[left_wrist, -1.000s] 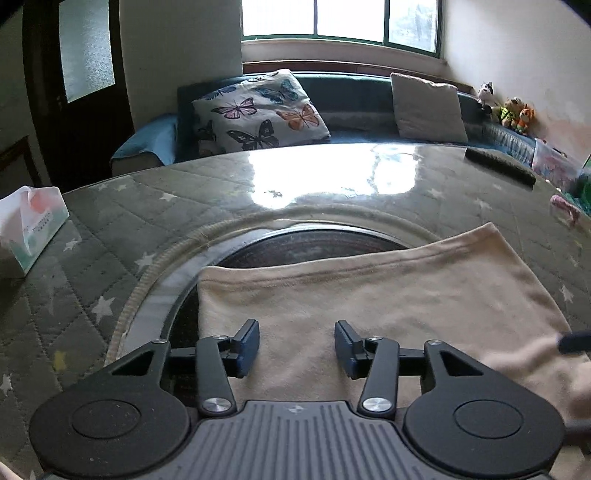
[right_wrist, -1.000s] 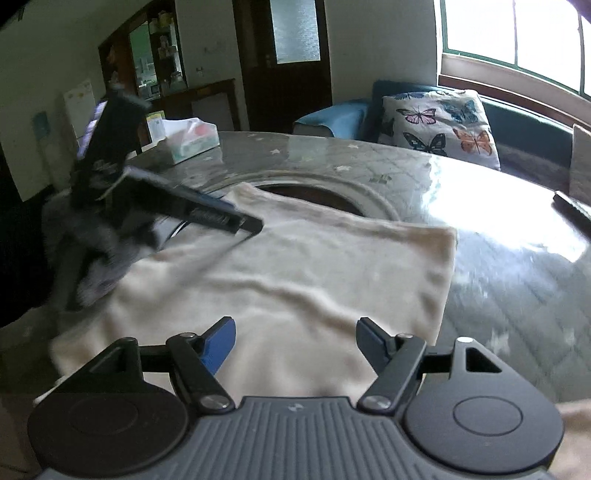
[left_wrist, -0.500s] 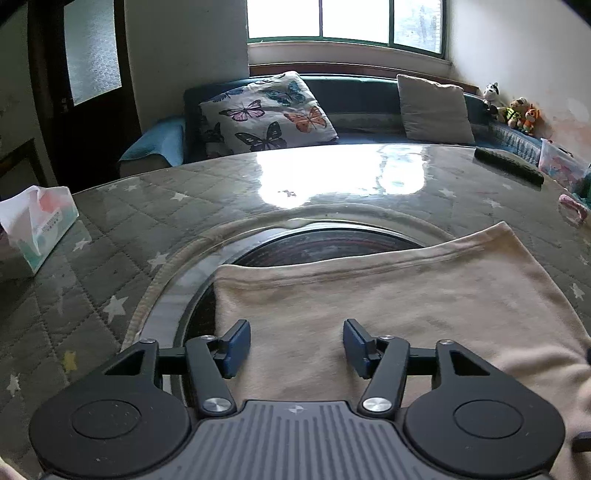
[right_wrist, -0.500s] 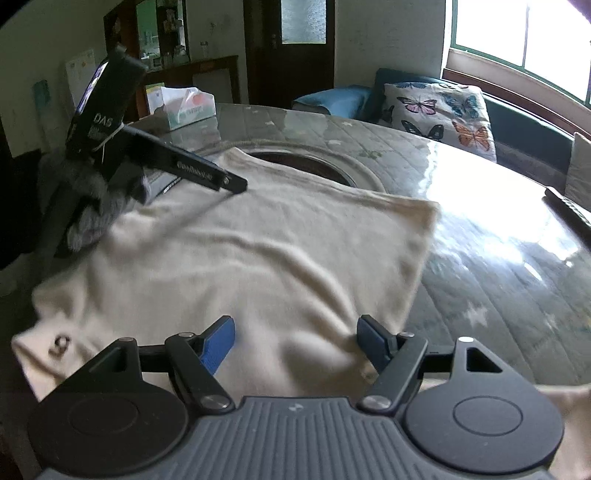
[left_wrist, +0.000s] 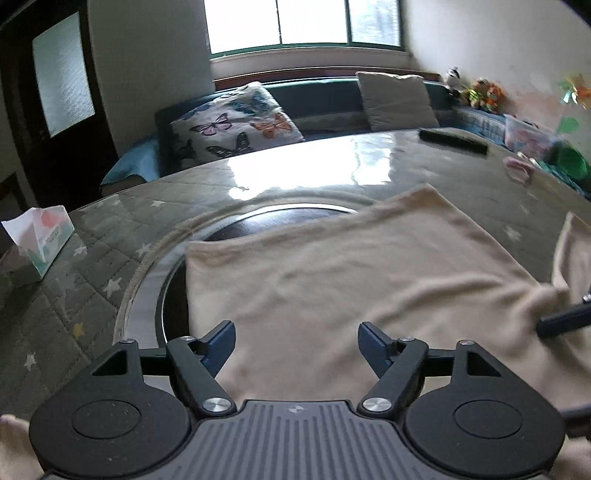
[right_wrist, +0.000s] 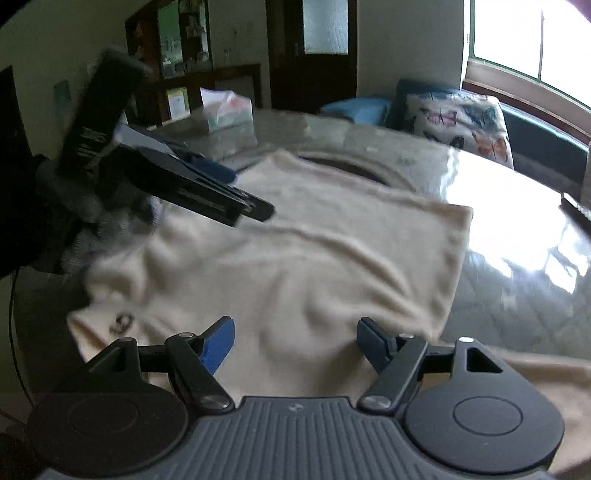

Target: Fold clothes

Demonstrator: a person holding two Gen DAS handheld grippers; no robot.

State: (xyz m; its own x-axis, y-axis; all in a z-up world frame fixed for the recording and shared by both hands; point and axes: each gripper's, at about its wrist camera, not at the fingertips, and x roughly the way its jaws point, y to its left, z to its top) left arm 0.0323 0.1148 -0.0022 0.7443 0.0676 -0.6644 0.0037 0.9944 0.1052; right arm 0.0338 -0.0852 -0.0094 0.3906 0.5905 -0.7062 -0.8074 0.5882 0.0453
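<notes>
Between folds, our left gripper (left_wrist: pixel 296 334), jaws just opened, and open right gripper (right_wrist: pixel 295 332) hover empty over the cream knitted garment (left_wrist: pixel 351 269) on the bench; next we grasp an edge

Bright window (left_wrist: pixel 303 22) behind a dark sofa (left_wrist: pixel 325 99). Butterfly cushion (left_wrist: pixel 236 125) on it. Dark glazed door (left_wrist: pixel 55 85) at left.

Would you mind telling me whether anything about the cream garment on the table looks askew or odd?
The cream garment lies rumpled, with soft ridges across its middle, and its far edge hangs over the table's dark round centre opening. Nothing looks spilled or damaged.
</notes>
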